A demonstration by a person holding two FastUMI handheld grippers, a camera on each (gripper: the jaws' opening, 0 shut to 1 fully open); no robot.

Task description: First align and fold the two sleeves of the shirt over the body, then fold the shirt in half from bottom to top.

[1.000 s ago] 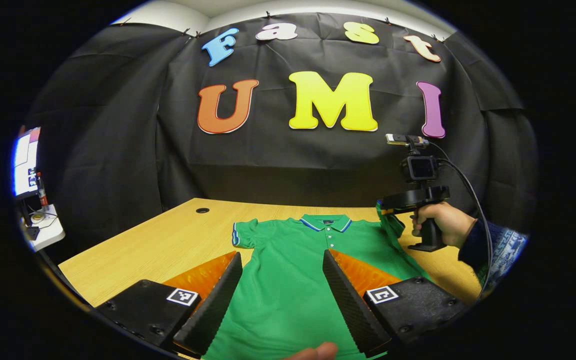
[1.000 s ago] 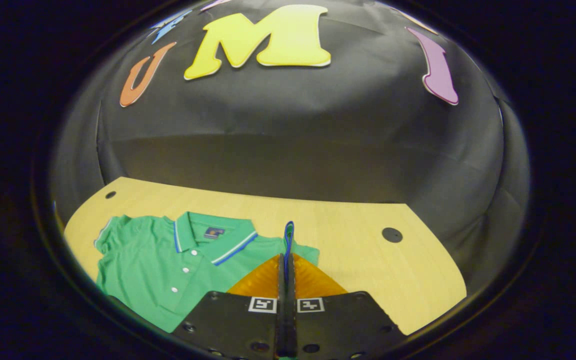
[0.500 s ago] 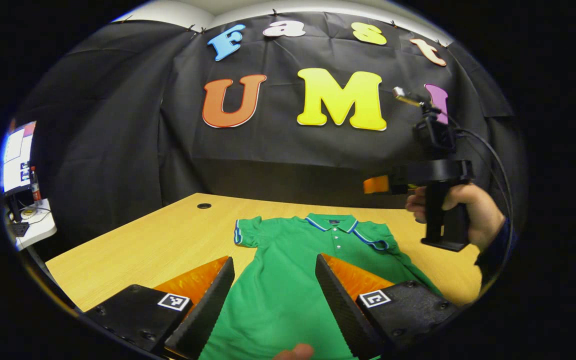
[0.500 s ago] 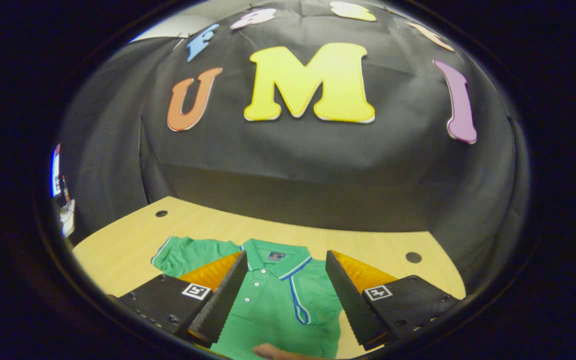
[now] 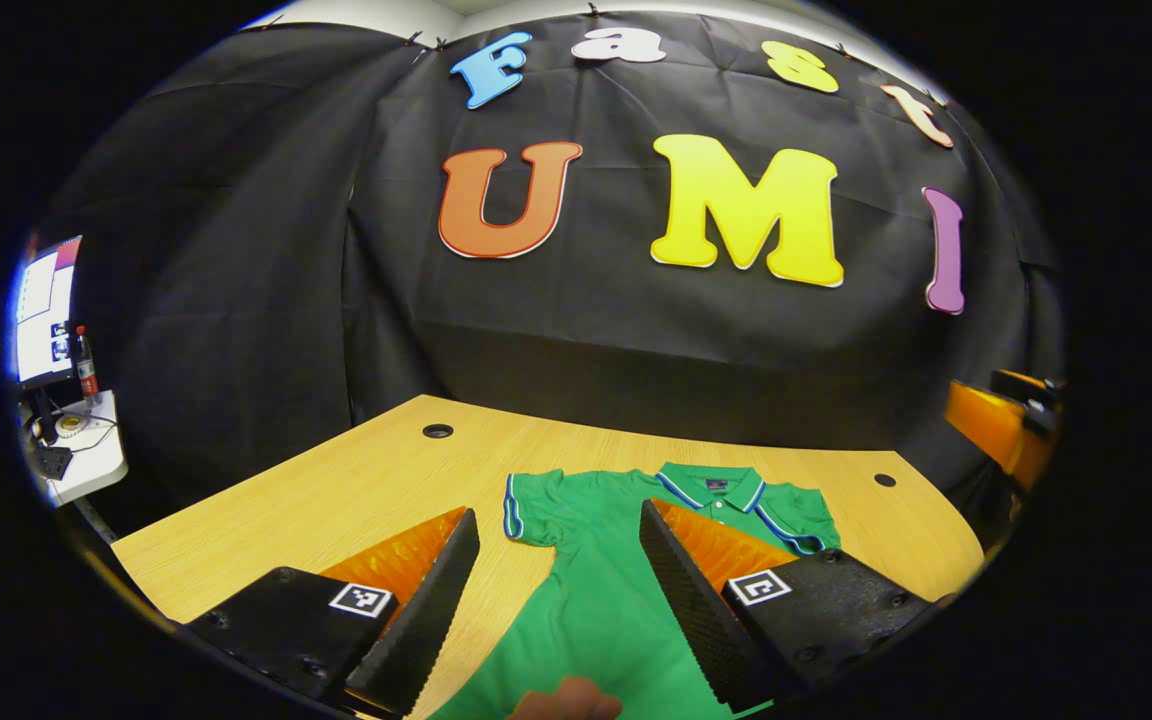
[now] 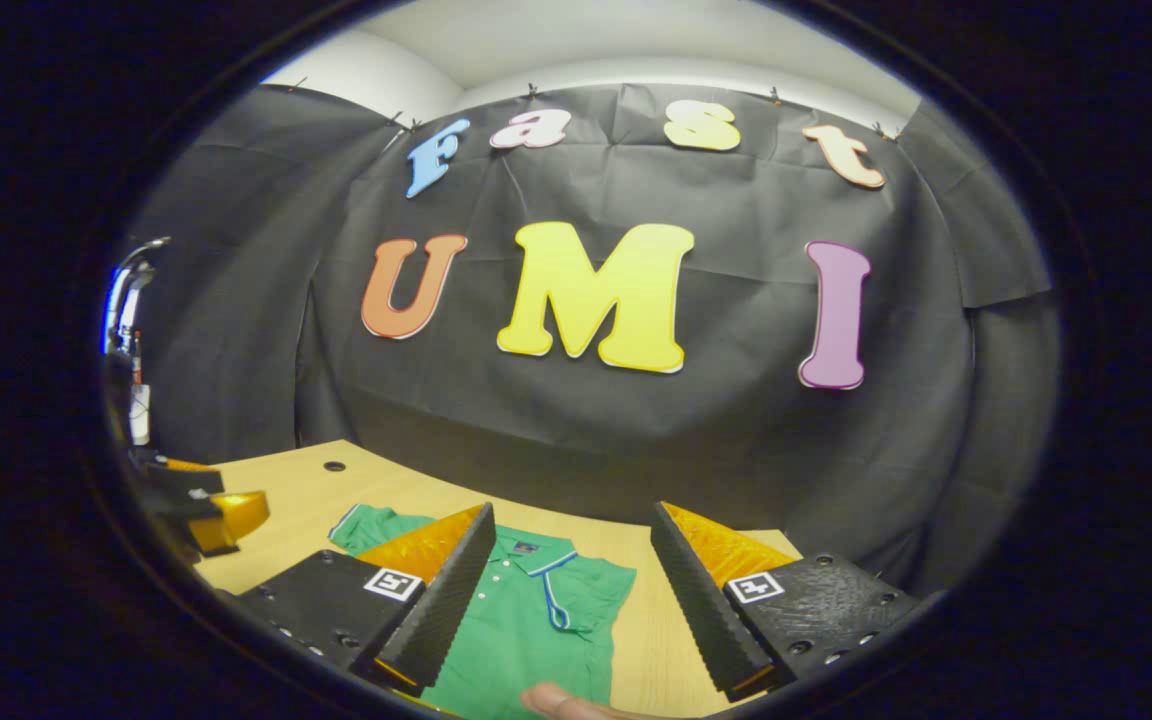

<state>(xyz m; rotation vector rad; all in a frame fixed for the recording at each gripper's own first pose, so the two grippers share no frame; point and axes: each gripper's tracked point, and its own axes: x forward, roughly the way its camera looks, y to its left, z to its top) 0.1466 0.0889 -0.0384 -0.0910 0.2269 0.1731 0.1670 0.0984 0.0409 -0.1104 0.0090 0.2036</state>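
Note:
A green polo shirt (image 5: 596, 600) with blue-striped collar lies flat on the wooden table (image 5: 336, 500). Its right sleeve (image 5: 796, 520) is folded in over the body, while the left sleeve (image 5: 526, 510) is spread out sideways. My left gripper (image 5: 556, 600) is open above the shirt's left side, near that spread sleeve. My right gripper (image 6: 566, 600) is open too, raised above the shirt (image 6: 526, 630) and holding nothing. The folded sleeve (image 6: 576, 600) lies between its fingers in the right gripper view. The left gripper (image 6: 206, 510) appears at that view's left edge.
The table has round cable holes (image 5: 437, 431) at its back corners. The black cloth wall stands right behind it. A side desk with a monitor (image 5: 46, 320) and a bottle (image 5: 86, 365) stands far left. A fingertip (image 5: 566, 700) shows at the bottom edge.
My right gripper, shut on the right sleeve a second ago, let it drop folded onto the body, opened, and rose back. My left gripper has shifted left toward the spread sleeve.

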